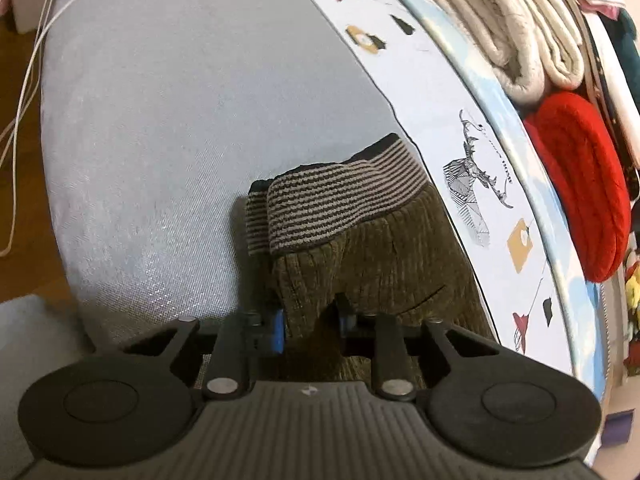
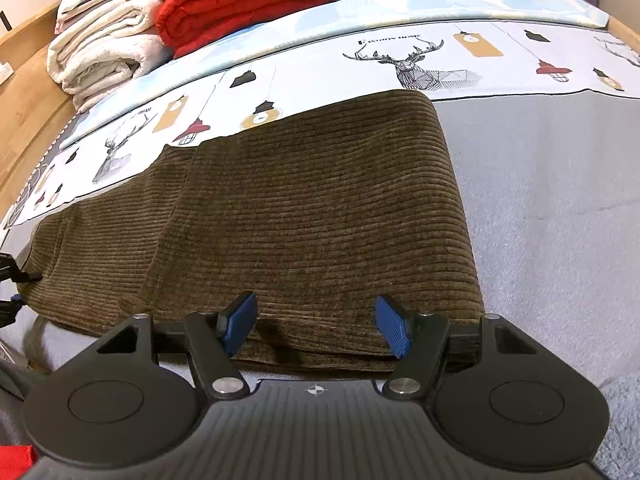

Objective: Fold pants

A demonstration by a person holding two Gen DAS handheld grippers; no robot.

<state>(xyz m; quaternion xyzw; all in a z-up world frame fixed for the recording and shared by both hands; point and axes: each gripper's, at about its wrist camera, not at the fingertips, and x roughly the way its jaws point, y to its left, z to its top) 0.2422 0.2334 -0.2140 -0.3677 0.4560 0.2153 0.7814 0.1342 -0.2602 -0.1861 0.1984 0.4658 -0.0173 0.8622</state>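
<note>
Pants (image 2: 280,216), brown corduroy, lie flat on a grey bed cover (image 2: 560,208), far edge against a deer-print sheet (image 2: 420,60).

Only the left view shows the striped waistband (image 1: 328,200), raised and bunched beside the sheet. There the left gripper (image 1: 310,320) is pinched on the pants fabric, which hides most of its fingers.

Only the right view shows the full flat spread of the legs. The right gripper (image 2: 318,326) stands wide apart over the near edge, blue pads (image 2: 240,320) clear of the cloth.

Beyond the sheet: a folded cream blanket (image 2: 100,52) and a red one (image 2: 240,4). White cables (image 1: 28,80) run along the bed's left side above wood floor.
</note>
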